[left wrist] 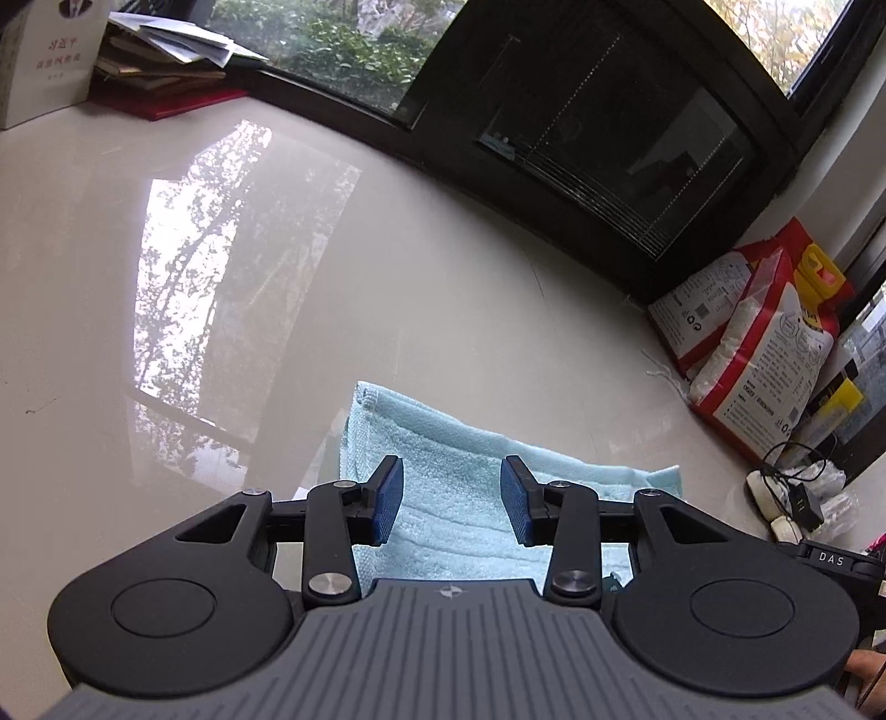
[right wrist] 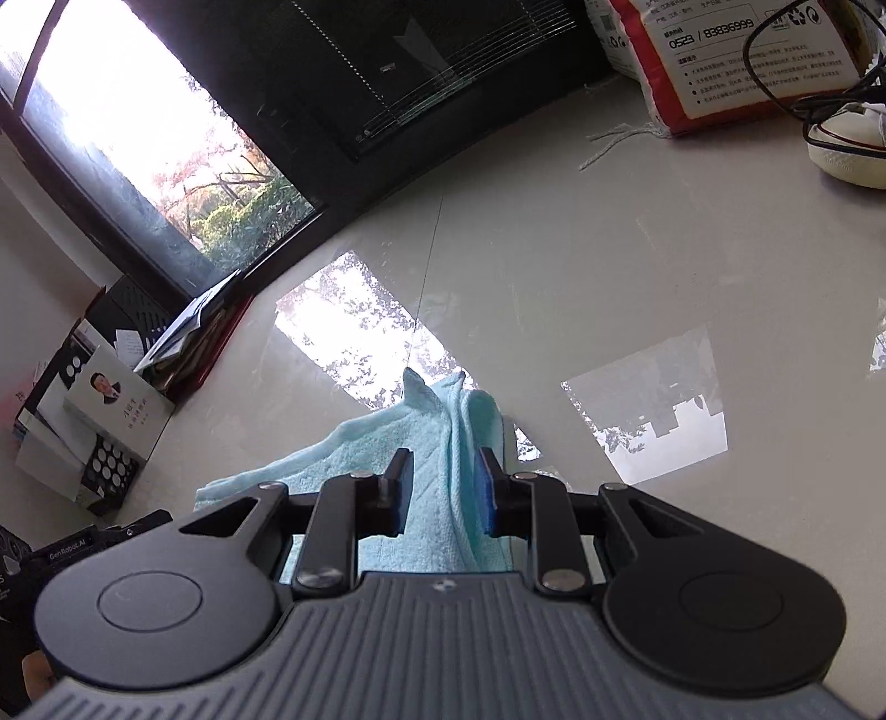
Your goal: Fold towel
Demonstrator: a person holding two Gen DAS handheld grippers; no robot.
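Holding a tool in each hand, I look down at a pale blue towel [left wrist: 443, 471] lying folded on the glossy cream bench [left wrist: 387, 249]. My left tool [left wrist: 451, 501] stands spread above it, pads clear. My right tool [right wrist: 443, 493] is parted too, a raised fold between its pads.

You are working in a lived-in home: a glossy cream table [left wrist: 387, 266] runs along dark-framed windows [left wrist: 343, 50] facing garden greenery, with stacked books and papers [left wrist: 160, 61] at one end, red-and-white sacks of rice [left wrist: 758, 343], a tangle of charger cables [left wrist: 797, 487] and a white sneaker [right wrist: 847, 149] at the other.
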